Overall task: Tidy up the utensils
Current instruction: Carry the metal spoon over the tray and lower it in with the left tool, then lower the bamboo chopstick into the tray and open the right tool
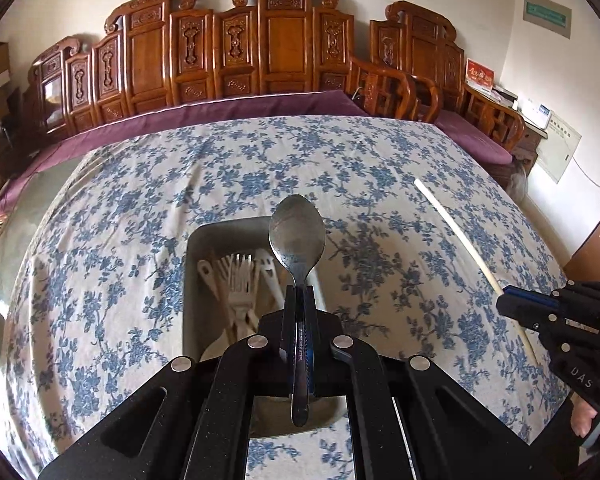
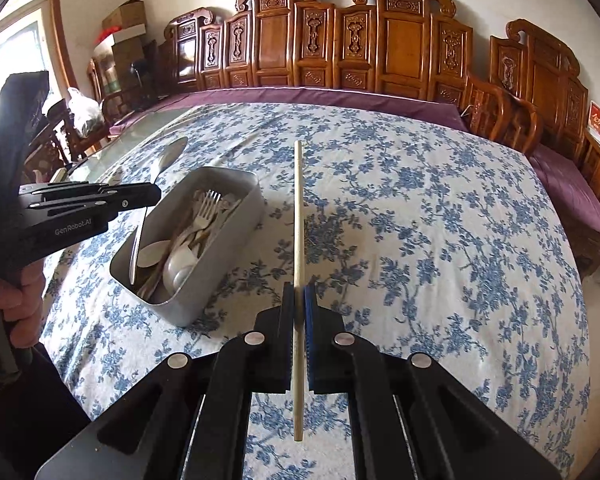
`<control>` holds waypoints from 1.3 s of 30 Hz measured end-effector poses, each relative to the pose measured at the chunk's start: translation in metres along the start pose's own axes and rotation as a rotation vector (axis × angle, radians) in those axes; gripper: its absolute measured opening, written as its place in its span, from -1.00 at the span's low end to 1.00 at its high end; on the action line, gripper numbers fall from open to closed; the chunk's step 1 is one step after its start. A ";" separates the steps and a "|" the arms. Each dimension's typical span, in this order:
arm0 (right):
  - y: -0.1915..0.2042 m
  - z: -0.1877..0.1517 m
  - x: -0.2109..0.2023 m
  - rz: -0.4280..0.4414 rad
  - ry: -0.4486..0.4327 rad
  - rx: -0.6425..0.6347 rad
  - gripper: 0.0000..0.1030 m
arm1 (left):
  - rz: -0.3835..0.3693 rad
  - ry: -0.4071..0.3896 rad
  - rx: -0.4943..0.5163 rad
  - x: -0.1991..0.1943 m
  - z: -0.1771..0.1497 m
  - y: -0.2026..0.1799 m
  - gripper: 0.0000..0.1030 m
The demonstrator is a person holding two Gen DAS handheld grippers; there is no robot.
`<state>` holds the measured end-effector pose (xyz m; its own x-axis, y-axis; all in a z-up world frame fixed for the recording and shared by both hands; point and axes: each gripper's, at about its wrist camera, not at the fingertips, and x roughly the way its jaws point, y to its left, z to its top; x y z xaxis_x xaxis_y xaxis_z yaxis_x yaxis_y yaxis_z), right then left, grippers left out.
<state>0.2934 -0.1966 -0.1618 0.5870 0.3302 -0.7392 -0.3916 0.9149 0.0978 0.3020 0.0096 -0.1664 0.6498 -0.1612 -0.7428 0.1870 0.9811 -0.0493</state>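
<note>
Tablecloth [image 2: 420,240] white, strewn with blue flower sprigs. Tray [image 2: 236,216] dull grey metal, holding white plastic forks [image 2: 208,208] and spoons. Steel spoon [image 1: 297,236] silver-grey. Chopstick [image 2: 298,216] pale cream. Both grippers black with blue pads. Carved bench [image 2: 380,40] reddish-brown wood, cushion [image 2: 340,98] plum purple.

In the left wrist view the left gripper [image 1: 298,292] covers the near end of the metal tray [image 1: 204,232] and the handles of the pale forks [image 1: 240,280] piled inside; the spoon [image 1: 298,236] hides the tray's right wall. How many utensils lie in the tray [image 2: 236,184] cannot be counted: they overlap. The right gripper [image 1: 504,300] is cut off by the picture's edge
</note>
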 end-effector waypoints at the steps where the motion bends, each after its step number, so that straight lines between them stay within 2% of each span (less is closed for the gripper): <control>1: 0.002 0.001 0.001 0.004 -0.002 0.000 -0.88 | 0.003 0.003 -0.001 0.001 -0.001 0.003 -0.95; 10: 0.017 0.008 0.005 0.018 -0.009 -0.013 -0.88 | 0.029 0.045 -0.017 0.028 -0.018 0.022 -0.95; 23: 0.019 0.011 0.014 0.029 -0.007 -0.009 -0.88 | 0.024 0.094 -0.052 0.055 -0.029 0.039 -0.94; 33: 0.024 0.012 0.024 0.038 0.005 -0.009 -0.88 | 0.022 0.117 -0.041 0.062 -0.031 0.034 -0.94; 39: 0.028 0.014 0.032 0.046 0.012 -0.002 -0.88 | 0.004 0.096 -0.047 0.051 -0.027 0.036 -0.93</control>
<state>0.3113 -0.1572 -0.1729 0.5596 0.3692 -0.7420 -0.4191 0.8984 0.1309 0.3221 0.0394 -0.2245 0.5763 -0.1487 -0.8036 0.1483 0.9860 -0.0761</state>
